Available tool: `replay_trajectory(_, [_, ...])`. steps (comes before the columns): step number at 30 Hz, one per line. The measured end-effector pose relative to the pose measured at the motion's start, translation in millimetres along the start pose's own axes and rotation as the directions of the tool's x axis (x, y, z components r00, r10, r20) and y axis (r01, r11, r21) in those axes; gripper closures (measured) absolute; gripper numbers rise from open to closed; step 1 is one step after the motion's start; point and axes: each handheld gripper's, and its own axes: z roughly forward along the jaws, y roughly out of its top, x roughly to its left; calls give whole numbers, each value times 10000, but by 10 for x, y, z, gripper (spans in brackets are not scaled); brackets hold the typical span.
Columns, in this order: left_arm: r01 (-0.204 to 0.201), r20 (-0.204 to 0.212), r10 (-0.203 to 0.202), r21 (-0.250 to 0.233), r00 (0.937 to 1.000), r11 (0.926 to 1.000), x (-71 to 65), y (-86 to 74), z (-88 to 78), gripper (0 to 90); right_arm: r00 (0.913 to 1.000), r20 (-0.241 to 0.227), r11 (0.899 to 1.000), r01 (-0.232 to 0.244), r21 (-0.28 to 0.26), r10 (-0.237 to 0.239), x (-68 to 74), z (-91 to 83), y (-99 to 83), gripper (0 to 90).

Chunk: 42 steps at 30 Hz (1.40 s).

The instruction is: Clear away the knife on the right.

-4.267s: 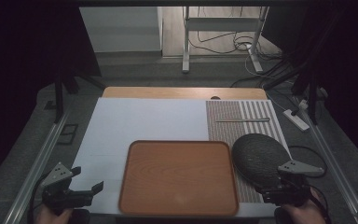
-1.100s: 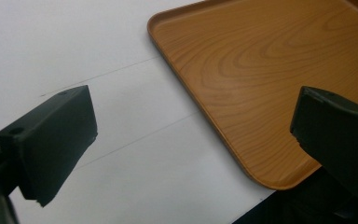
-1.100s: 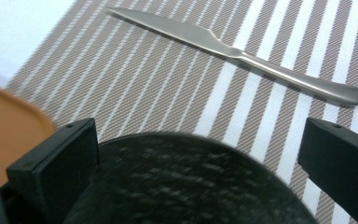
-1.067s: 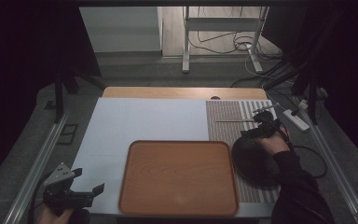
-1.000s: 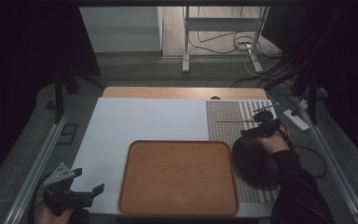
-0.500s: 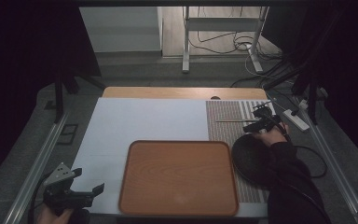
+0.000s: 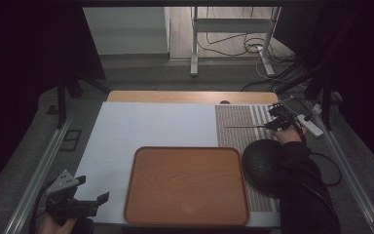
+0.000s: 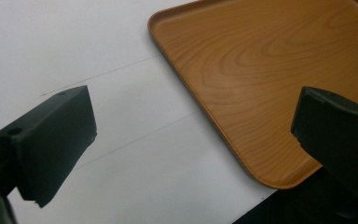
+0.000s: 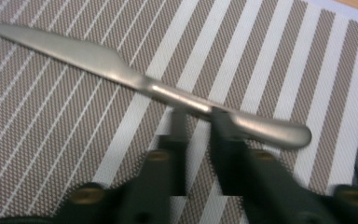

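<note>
Steel knife (image 9: 135, 81) clamped at its handle by the right gripper (image 9: 198, 114), whose jaws have just closed.
Rigid, light, slippery; lies near the placemat's (image 7: 253, 117) far edge. Left gripper (image 8: 191, 140) stands apart, empty.

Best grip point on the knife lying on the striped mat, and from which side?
Probably the handle, near its rounded end, coming straight down from above. The knife lies flat on the striped mat, so only its narrow sides offer purchase; the handle is thicker than the tapering blade. The right gripper has just been closing there, jaws either side of the handle, which sits between them.
</note>
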Motion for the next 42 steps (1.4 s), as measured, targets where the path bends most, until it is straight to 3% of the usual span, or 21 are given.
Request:
replay_trajectory(7, [5,-11,-5,84,10000,10000,0,3,6,3,9999,-144,10000,-41,-51,40,-64,139,106,900])
replay_trajectory(14, [39,-10,-39,83,10000,10000,2,1,7,3,9985,532,9999,-144,-34,145,-149,255,135,900])
replay_trajectory(17, [16,-19,-16,99,10000,9999,-1,-2,4,3,9969,785,9984,-135,542,92,-184,266,104,900])
replay_trajectory(19, [27,13,-27,49,10000,10000,-1,-4,0,3,9987,456,9986,-246,472,225,-227,245,59,900])
replay_trajectory(25, [18,16,-18,47,10000,10000,-3,-3,-1,3,9989,-394,9914,-209,1294,262,-275,121,-49,900])
replay_trajectory(28, [-11,1,11,58,10000,10000,-7,-1,0,3,9959,-865,9831,-117,1825,279,-283,65,-94,900])
replay_trajectory(29, [-10,1,10,55,10000,10000,-7,-1,0,3,9921,-1228,9743,45,2251,238,-272,36,-112,900])
replay_trajectory(33, [-21,-4,21,56,10000,10000,-9,-1,0,3,9884,-1513,9640,315,2641,91,-246,11,-125,900])
replay_trajectory(36, [-89,-28,89,71,10000,9999,-12,0,-1,3,9910,-1338,9648,281,2613,74,-248,-1,-108,900])
replay_trajectory(37, [-97,-41,97,79,9999,9999,-12,0,1,4,9918,-1267,9711,137,2382,171,-254,-21,-92,892])
replay_trajectory(39, [-91,-56,92,114,9999,9999,-10,2,6,4,9911,-1250,9856,-244,1674,458,-256,-92,-25,682])
replay_trajectory(40, [-91,-56,92,114,9999,9999,-10,2,6,4,9911,-1250,9856,-244,1674,458,-256,-92,-25,682])
replay_trajectory(42, [-84,-62,84,111,9999,9999,-13,2,6,4,9916,-1218,9891,-250,1453,430,-232,-112,18,523])
